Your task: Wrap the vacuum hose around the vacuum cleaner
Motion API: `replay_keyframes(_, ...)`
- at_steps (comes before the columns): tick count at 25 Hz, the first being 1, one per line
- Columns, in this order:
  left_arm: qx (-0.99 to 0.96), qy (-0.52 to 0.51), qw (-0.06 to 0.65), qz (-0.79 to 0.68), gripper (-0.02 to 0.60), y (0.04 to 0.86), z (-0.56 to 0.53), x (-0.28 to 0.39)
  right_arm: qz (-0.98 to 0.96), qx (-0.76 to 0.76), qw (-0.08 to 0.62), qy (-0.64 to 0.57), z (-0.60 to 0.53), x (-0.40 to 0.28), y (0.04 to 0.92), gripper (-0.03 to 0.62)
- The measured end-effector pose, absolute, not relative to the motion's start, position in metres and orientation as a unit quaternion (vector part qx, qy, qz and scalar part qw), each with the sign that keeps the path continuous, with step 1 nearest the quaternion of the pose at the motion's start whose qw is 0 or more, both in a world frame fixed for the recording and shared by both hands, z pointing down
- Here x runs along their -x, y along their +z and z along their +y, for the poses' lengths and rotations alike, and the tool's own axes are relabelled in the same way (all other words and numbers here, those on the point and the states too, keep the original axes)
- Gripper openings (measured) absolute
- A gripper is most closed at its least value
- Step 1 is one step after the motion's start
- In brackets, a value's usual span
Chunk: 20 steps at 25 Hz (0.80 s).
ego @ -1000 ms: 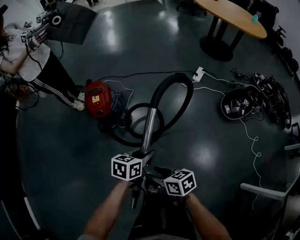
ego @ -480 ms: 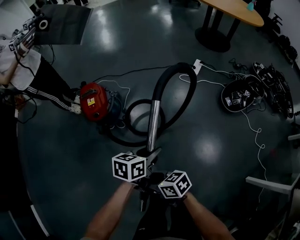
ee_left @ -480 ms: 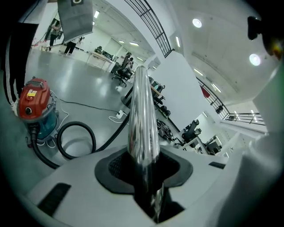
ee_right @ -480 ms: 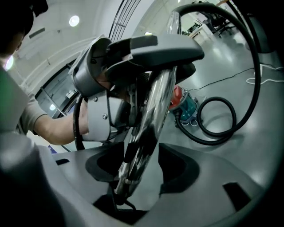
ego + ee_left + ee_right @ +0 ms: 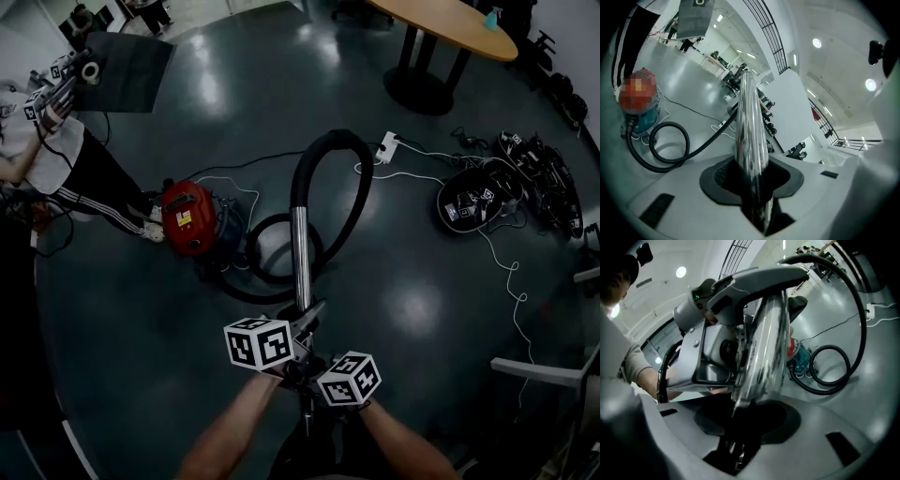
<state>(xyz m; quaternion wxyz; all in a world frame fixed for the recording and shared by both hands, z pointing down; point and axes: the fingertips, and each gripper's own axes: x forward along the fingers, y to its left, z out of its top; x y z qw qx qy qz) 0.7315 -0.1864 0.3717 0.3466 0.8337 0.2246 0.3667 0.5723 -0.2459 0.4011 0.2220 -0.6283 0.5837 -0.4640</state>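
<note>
The red vacuum cleaner (image 5: 187, 217) stands on the dark floor at left, and its black hose (image 5: 323, 150) coils beside it and arches up to a chrome metal tube (image 5: 301, 258). My left gripper (image 5: 305, 323) is shut on that tube, which runs out between its jaws in the left gripper view (image 5: 750, 122). Just below it, my right gripper (image 5: 307, 370) has just been closing its jaws with the tube's lower end between them, and its pads grip the tube (image 5: 764, 352). The hose coil (image 5: 834, 380) lies on the floor beyond.
A person (image 5: 66, 141) with grippers stands at far left near the vacuum. A white power strip (image 5: 388, 145) and white cable (image 5: 511, 272) lie right of the hose. Black gear (image 5: 478, 202) is piled at right. A round table (image 5: 441, 28) stands at the back.
The tube and the hose arch have swung left and stand more upright. My right gripper has slid left under the left one, in line with the tube.
</note>
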Motion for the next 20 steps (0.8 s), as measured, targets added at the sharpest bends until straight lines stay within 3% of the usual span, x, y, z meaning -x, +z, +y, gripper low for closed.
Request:
replay_keyframes(7, -0.85, 0.361, 0.289, 0.254, 0.15, 0.36, -0.172, -0.721, 0.559, 0.64, 0.21, -0.483, -0.237, -0.563, 0.391, 0.146)
replay_keyframes(12, -0.842, 0.401, 0.201, 0.3, 0.209, 0.356, -0.166, -0.706, 0.547, 0.646, 0.21, -0.489, -0.239, -0.56, 0.384, 0.146)
replay_keyframes(15, -0.842, 0.41, 0.195, 0.292, 0.297, 0.344, -0.172, -0.698, 0.545, 0.647, 0.212, -0.489, -0.238, -0.562, 0.378, 0.147)
replay_keyframes(20, -0.867, 0.394, 0.21, 0.224, 0.299, 0.317, -0.193, -0.683, 0.531, 0.648, 0.243, -0.488, -0.239, -0.58, 0.377, 0.147)
